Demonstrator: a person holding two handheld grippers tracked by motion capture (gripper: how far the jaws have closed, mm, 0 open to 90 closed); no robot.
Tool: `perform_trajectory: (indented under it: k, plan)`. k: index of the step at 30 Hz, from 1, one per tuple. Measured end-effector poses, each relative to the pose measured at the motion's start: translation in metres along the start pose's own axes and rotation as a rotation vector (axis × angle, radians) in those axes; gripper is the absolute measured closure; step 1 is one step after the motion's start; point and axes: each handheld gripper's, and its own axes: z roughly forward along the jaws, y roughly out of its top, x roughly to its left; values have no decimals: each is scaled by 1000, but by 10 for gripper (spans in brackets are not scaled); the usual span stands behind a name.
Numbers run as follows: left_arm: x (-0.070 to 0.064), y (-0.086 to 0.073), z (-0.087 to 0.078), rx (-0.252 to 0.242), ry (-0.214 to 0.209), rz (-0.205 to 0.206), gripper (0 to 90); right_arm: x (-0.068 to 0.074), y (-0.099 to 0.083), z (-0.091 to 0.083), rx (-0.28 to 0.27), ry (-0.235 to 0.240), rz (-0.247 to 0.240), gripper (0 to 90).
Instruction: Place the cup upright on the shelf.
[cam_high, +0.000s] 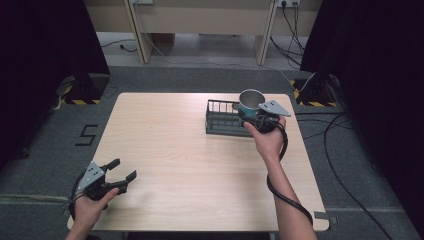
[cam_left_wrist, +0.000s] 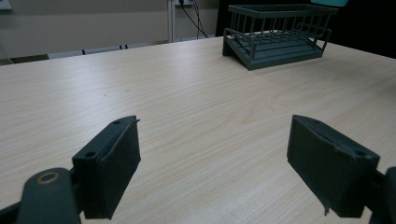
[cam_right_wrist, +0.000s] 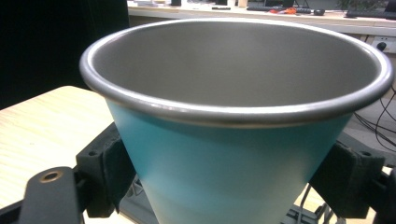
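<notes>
On the pale wood table (cam_high: 190, 165), the right gripper (cam_high: 260, 119) pinches a teal cup (cam_high: 249, 104) above the wire rack (cam_high: 225, 120) at upper right, seemingly mid-placement and needing a careful lowering, while the left gripper (cam_high: 117, 175) rests spread at lower left.

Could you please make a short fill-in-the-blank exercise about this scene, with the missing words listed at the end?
1. The right gripper is shut on a teal ____ with a bare metal rim.
2. The left gripper rests near the table's front-left corner with its jaws ____.
3. The dark wire rack holds ____ inside it.
4. The cup is held upright over the ____ end of the rack.

Missing words: cup; open; nothing; right
</notes>
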Motion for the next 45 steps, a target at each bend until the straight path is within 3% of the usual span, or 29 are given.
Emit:
perform_trajectory:
  k: [30,45]
  plan:
    - [0,0,0,-2,-2,-3,166,-4,19,31,15,-17,16,180]
    - [0,0,0,-5,-3,-4,166,-5,19,45,35,-25,31,180]
